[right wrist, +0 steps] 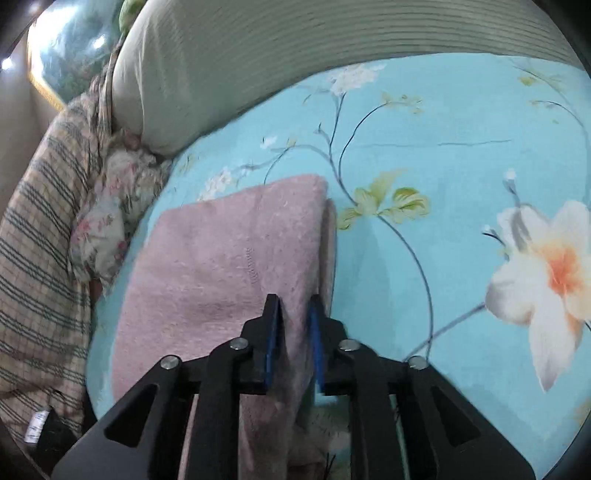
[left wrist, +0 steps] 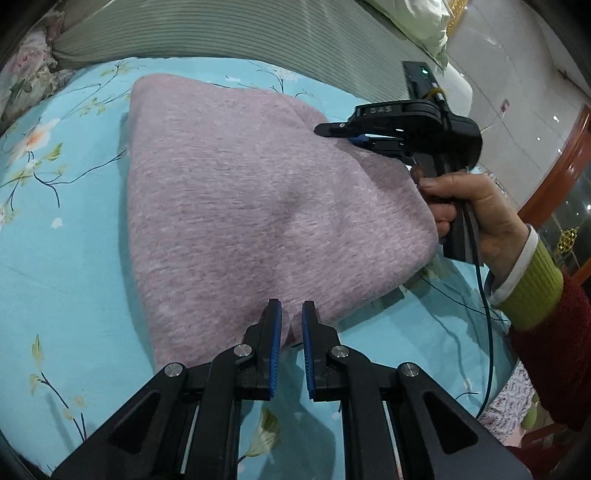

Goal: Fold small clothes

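Observation:
A pink knitted garment (left wrist: 229, 192) lies folded on a blue floral bedsheet (left wrist: 74, 221). In the left wrist view my left gripper (left wrist: 291, 317) is shut on its near corner, with the fabric pinched between the blue pads. My right gripper (left wrist: 334, 133), held by a hand (left wrist: 476, 206), grips the garment's far right edge. In the right wrist view the right gripper (right wrist: 294, 310) is shut on the pink garment (right wrist: 221, 258), and a fold of it runs up between the fingers. The cloth's underside is hidden.
A ribbed grey-green cushion (left wrist: 240, 33) borders the sheet at the back. The right wrist view shows a pale pillow (right wrist: 184, 74), a floral cloth (right wrist: 107, 214) and a plaid blanket (right wrist: 37, 258) on the left. A blue cable (left wrist: 485, 314) hangs below the hand. The bedsheet (right wrist: 443, 166) stretches to the right.

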`<state>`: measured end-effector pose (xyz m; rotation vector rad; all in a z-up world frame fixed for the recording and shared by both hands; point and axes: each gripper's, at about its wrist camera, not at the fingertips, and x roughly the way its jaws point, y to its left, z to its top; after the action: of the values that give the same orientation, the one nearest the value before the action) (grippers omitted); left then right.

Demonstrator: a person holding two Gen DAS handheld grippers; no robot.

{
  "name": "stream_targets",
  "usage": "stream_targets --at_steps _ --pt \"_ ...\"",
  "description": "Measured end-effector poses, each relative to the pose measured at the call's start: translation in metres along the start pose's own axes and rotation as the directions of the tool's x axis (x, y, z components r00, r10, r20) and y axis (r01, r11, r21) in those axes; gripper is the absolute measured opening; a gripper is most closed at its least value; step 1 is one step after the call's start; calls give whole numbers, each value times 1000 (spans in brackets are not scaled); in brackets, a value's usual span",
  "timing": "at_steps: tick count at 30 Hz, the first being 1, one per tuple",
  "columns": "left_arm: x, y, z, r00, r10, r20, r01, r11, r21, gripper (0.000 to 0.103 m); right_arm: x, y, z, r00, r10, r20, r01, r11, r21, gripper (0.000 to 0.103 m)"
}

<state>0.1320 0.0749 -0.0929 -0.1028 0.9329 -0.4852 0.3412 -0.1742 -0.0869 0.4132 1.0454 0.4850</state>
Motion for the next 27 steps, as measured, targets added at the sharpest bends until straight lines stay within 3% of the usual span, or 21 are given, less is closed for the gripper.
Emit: stream_targets --at_steps 2,4,7,10,13,15,16,17,21,27 --pt "-3 2 0 1000 -14 -10 14 1000 -13 10 -29 11 -1 997 -37 68 38 999 -15 20" --pt "-9 3 1 1000 -23 -15 23 1000 -16 10 -55 28 -8 992 14 123 -8 999 -44 20" --pt "-35 3 12 998 -35 52 36 999 -7 11 -71 55 -24 989 90 116 -80 992 -95 20" --pt "-53 8 30 991 -1 134 6 999 -31 12 -63 70 -48 991 118 62 -112 988 -103 20" --pt "-48 27 41 988 38 146 -23 994 -105 12 -41 60 -68 999 37 19 -36 996 -87 20" --pt "-34 42 45 990 62 127 -44 989 -144 12 -27 42 -76 1000 -28 0 28 998 -64 14" --pt "-26 47 45 992 69 108 -52 987 -153 9 -22 30 -80 1000 -30 3 30 998 -50 2" --pt "-17 53 44 994 63 85 -48 985 -168 9 -21 23 -80 1000 -25 6 26 999 -34 0" --pt "-2 62 41 996 58 71 -42 978 -202 6 -21 20 -80 1000 -23 11 23 999 -49 0" --pt "-16 47 36 995 60 77 -46 985 -166 6 -32 39 -83 999 -40 11 41 996 -78 1"
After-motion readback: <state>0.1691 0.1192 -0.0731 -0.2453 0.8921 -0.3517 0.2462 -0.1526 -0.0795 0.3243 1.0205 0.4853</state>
